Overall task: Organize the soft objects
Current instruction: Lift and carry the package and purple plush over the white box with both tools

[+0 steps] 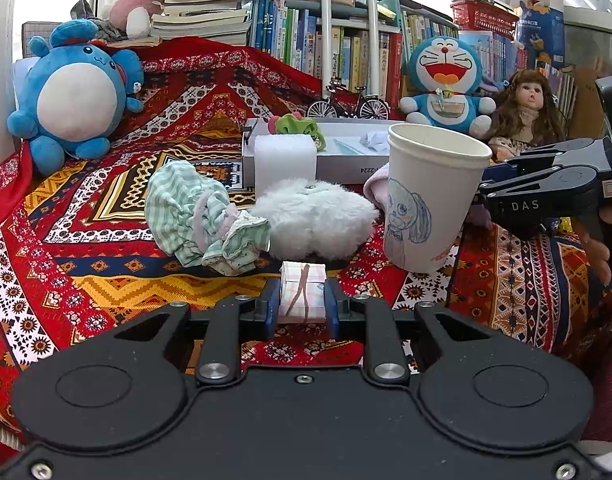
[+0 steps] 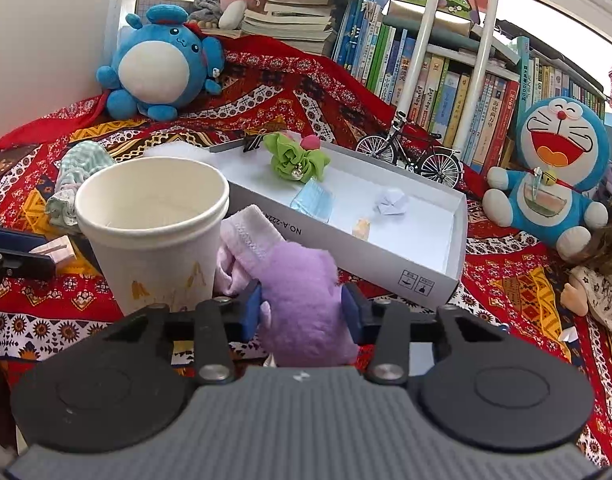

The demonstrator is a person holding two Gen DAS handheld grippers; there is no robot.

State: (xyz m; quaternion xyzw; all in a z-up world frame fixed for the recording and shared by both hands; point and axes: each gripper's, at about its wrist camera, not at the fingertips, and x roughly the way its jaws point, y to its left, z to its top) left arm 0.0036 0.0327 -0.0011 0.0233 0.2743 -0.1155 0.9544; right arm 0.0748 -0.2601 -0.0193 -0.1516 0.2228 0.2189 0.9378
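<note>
My left claw (image 1: 302, 298) is pinching a small folded checked cloth square (image 1: 302, 288), blue pads tight on both its sides, held just above the patterned cloth (image 1: 106, 292) covering the worktop. My right claw (image 2: 302, 312) has a purple plush (image 2: 306, 300) between its pads; pads look pressed into its sides, though I can't be fully sure. A pale pink knit piece (image 2: 246, 236) sticks out past the plush, leaning on the paper cup (image 2: 154, 232) at near left. In the left wrist view that cup (image 1: 429, 200) stands upright at right, blue dog drawing facing me, right claw (image 1: 541, 196) just beside it. Just beyond my left claw lie a white fluffy toy (image 1: 313, 220) and a green striped garment (image 1: 198, 216), touching each other. Behind them a white foam block (image 1: 285, 162) stands against the shallow white box (image 2: 445, 268). Inside the box: green scrunchie (image 2: 296, 160), blue face mask (image 2: 311, 202), crumpled white paper (image 2: 391, 202). Far side: toy bicycle (image 2: 409, 152), blue round plush (image 1: 74, 92) far left, blue cat plush (image 2: 553, 172) right, doll (image 1: 523, 116) beside it, books (image 1: 345, 52) behind
</note>
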